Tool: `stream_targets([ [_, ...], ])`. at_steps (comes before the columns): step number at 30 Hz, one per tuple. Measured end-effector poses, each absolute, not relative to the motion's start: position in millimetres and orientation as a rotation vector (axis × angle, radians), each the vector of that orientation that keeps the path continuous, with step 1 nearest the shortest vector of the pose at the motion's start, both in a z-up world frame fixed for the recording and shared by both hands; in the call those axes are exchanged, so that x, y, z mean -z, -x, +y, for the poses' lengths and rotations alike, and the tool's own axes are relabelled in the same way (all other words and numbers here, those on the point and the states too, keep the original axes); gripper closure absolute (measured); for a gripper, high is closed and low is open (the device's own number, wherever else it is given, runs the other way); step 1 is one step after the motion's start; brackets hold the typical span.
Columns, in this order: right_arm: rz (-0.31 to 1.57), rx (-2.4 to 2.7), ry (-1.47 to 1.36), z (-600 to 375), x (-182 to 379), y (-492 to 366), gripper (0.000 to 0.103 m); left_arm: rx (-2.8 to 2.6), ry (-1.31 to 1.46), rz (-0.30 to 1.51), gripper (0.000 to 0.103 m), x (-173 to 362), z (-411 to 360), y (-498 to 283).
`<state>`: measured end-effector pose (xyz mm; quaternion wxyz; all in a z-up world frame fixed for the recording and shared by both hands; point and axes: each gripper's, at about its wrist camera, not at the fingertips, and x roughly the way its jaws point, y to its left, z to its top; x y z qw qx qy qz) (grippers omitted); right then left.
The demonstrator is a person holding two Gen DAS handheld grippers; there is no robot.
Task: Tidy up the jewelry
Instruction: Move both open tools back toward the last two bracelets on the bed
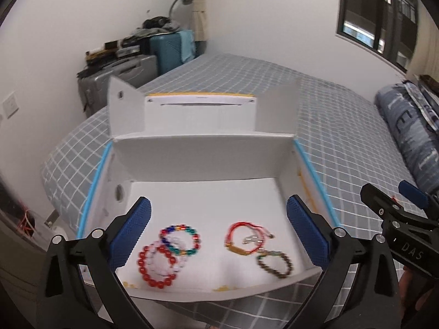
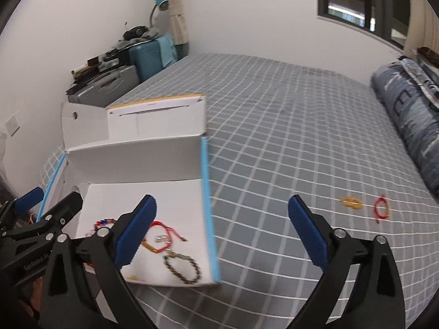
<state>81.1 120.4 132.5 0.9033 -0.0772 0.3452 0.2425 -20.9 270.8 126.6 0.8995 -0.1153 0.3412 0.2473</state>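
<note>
A: Start with the left hand-held gripper (image 1: 218,224). How does it stand?

B: Jaws spread wide, blue pads well apart, nothing between them. It hangs over the near end of the white box (image 1: 203,150), tilted down at it.

A: And the right hand-held gripper (image 2: 222,229)?

B: Just as wide and just as empty. Its left pad sits over the box's right part, its right pad over the bare bed (image 2: 288,115). In the left view it shows at the right edge, outside the box.

A: What lies in the box?

B: On the floor, to the left, three bead bracelets heaped together: a red one (image 1: 157,267), a pale pink one (image 1: 175,257) lying across it, and a many-coloured one (image 1: 179,240) overlapping them at the top. To the right, a red cord bracelet (image 1: 247,237) with a gold piece and small metal bits, and just below it a brown bead bracelet (image 1: 275,264), which touches it or nearly so.

A: Anything outside the box?

B: Yes, two pieces on the bed, well to the right of the box: a gold piece (image 2: 351,203) and, close beside it, a red cord ring (image 2: 382,209).

A: And the box itself?

B: It sits on the checked bed, lid (image 1: 200,109) open and standing up at the far end, blue tape along its side edges.

A: Further out?

B: Suitcases (image 1: 131,74) against the wall and a folded quilt (image 2: 411,115) at the right.
</note>
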Motion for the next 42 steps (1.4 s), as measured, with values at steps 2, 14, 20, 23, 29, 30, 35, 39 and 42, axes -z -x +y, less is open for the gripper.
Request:
stream_targets([
  [2,0.702,-0.476,0.156,103.8,-136.5,-81.8,0.008,-0.489,0.224,0.7,0.006,-130.0,257.5,15.9],
  [14,0.695,-0.332,0.099,7.8,-150.4,-100.4,0.008,-0.372,0.126,0.696,0.006,-139.0,175.6,-25.6],
  [20,0.717,-0.247,0.104,-35.1,-146.4,-125.8,0.008,-0.281,0.131,0.719,0.006,-138.9,136.2,-60.5],
  [23,0.741,-0.215,0.094,-57.4,-139.8,-142.8,0.008,-0.245,0.129,0.737,0.006,-133.2,116.3,-83.3],
  [29,0.798,-0.147,0.064,-106.5,-115.4,-182.8,0.008,-0.182,0.117,0.796,0.006,-111.3,75.9,-142.6],
  [30,0.812,-0.139,0.06,-113.8,-109.8,-190.3,0.008,-0.182,0.109,0.805,0.006,-106.7,68.2,-153.9],
  [35,0.865,-0.105,0.059,-145.9,-80.0,-228.0,0.008,-0.119,0.099,0.865,0.006,-79.4,33.6,-208.5],
  [39,0.904,-0.096,0.052,-162.2,-56.8,-259.2,0.008,-0.104,0.102,0.916,0.006,-52.8,18.9,-245.7],
  [42,0.924,-0.09,0.048,-170.4,-37.2,-281.2,0.008,-0.098,0.091,0.954,0.006,-29.3,9.9,-270.6],
])
